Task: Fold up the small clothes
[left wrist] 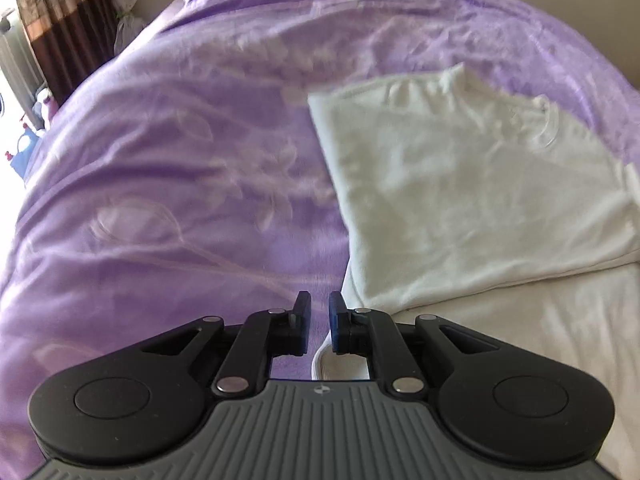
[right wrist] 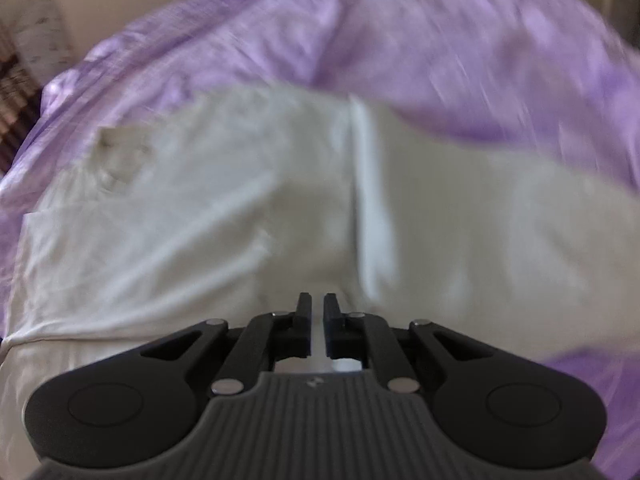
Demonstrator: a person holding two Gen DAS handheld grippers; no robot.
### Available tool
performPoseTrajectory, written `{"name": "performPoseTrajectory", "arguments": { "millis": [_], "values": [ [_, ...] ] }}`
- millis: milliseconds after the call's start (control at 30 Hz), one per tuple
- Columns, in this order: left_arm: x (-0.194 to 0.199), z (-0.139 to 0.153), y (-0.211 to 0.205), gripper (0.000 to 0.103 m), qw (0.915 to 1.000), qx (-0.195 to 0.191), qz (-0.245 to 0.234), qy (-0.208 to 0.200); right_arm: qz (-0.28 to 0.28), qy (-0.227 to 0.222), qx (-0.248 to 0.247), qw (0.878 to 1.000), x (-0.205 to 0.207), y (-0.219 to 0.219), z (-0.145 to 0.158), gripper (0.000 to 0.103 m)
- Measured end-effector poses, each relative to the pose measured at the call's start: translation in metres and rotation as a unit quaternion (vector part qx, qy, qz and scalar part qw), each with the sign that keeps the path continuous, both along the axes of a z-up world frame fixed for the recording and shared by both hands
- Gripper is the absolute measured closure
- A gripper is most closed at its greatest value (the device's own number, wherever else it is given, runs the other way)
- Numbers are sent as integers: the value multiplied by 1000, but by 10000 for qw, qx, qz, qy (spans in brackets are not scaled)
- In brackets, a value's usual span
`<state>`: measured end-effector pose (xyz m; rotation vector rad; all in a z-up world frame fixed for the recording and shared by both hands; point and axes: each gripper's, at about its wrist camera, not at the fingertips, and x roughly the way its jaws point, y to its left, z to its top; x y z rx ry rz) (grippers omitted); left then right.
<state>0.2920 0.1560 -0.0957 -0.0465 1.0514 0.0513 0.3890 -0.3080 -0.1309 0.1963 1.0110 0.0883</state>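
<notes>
A white t-shirt point(left wrist: 472, 184) lies partly folded on a bed covered by a purple blanket point(left wrist: 168, 168). In the left wrist view its neckline faces the far side of the bed, one side is folded in to a straight edge, and the lower part spreads toward the near edge of the bed. The left hand-held gripper point(left wrist: 319, 322) hangs above the blanket just beside the shirt's near left edge, its jaws narrow with a small gap and nothing between them. The right hand-held gripper point(right wrist: 317, 326) hovers over the middle of the shirt point(right wrist: 224, 220), jaws almost together and empty; that view is blurred. A brown patterned curtain point(left wrist: 60, 12) hangs past the bed's far left corner.
</notes>
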Motion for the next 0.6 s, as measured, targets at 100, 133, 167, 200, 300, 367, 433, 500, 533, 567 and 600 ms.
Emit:
{"name": "performPoseTrajectory", "arguments": {
  "millis": [100, 133, 167, 200, 300, 367, 433, 500, 533, 567, 600],
  "values": [
    [-7, 26, -1, 82, 9997, 83, -49, -224, 318, -435, -107, 9985, 8, 23, 12, 97],
    [-9, 33, 0, 81, 9996, 77, -60, -282, 382, -493, -135, 9980, 12, 29, 12, 92],
    [-9, 39, 0, 79, 9994, 67, -62, -341, 434, -537, -166, 9975, 16, 35, 11, 84],
    [-11, 45, 0, 78, 9991, 57, -61, -409, 480, -557, -231, 9970, 20, 41, 8, 82],
    [-16, 56, 2, 77, 9983, -22, -76, -575, 578, -190, -412, 9973, 24, 51, -13, 82],
    [-17, 60, 1, 77, 9980, -92, -93, -618, 683, 121, -634, 9956, 21, 52, -29, 82],
    [-19, 62, 0, 77, 9979, -120, -118, -632, 831, 36, -738, 9938, 11, 51, -32, 82],
    [-22, 64, -3, 77, 9978, -141, -130, -639, 790, 105, -664, 9946, 6, 44, -27, 82],
    [-24, 66, -4, 77, 9976, -171, -136, -662, 718, 171, -550, 9958, 4, 39, -22, 82],
    [-27, 69, -6, 77, 9972, -207, -170, -694, 655, 208, -446, 9966, 2, 36, -17, 82],
    [-30, 71, -9, 77, 9970, -221, -199, -718, 609, 215, -343, 9973, -2, 32, -10, 82]
  ]
}}
